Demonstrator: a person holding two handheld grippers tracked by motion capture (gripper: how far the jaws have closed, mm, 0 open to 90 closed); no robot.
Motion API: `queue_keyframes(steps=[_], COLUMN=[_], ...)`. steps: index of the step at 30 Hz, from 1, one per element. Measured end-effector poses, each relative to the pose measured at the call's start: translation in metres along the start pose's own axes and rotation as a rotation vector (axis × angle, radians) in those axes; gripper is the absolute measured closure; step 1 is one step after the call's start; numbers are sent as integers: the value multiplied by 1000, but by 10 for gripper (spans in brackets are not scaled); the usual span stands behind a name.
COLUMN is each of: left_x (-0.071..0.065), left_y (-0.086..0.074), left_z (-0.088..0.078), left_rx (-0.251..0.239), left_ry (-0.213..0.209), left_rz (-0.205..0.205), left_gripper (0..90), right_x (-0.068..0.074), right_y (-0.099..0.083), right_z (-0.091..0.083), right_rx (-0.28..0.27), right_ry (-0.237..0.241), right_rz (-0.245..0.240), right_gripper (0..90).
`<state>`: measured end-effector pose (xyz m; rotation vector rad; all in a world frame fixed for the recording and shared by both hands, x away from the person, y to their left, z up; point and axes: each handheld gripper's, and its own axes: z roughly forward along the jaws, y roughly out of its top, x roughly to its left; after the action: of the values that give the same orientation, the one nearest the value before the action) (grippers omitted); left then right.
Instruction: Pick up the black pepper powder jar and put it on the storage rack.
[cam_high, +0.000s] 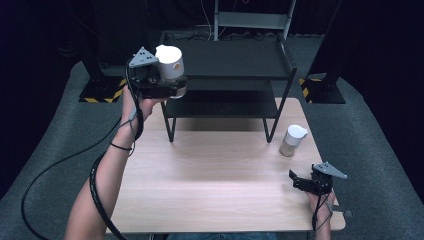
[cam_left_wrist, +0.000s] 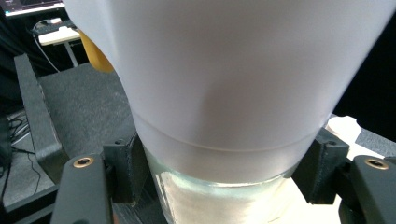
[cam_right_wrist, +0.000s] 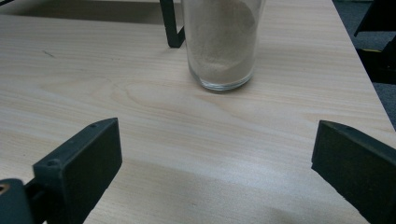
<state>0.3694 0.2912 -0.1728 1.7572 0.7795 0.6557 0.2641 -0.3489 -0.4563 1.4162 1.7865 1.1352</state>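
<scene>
**Left gripper holds one jar up by the shelf**

From above, the left gripper (cam_high: 167, 90) is raised at the shelf's (cam_high: 235, 60) left end, off the table's (cam_high: 220, 170) far left corner, clamped on a white-lidded jar (cam_high: 170, 62) that stands upright between its jaws. The right gripper (cam_high: 300, 181) rests near the table's right edge, jaws apart, with a second jar (cam_high: 292, 140) on the table beyond it, close to the shelf's right leg.

Looking along the left gripper (cam_left_wrist: 224, 163), the jar (cam_left_wrist: 224, 84) fills the gap, both pads (cam_left_wrist: 128, 163) pressed against its glass just under the lid.

Looking along the right gripper (cam_right_wrist: 215, 158), the jaws stand wide over bare wood; the second jar (cam_right_wrist: 222, 42) stands ahead, well apart from them.
</scene>
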Motion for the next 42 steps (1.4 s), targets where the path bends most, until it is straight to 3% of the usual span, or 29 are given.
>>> queue_keyframes(steps=[16, 42], left_x=[5, 10], left_y=[20, 53], left_z=[3, 41], left_rx=[-34, 29], left_ry=[26, 112], left_rz=[-22, -37], left_gripper=[304, 304], right_x=[0, -1], right_y=[1, -1], right_z=[0, 0], right_rx=[3, -4], right_ry=[0, 5], right_rz=[-3, 6], right_gripper=[9, 9])
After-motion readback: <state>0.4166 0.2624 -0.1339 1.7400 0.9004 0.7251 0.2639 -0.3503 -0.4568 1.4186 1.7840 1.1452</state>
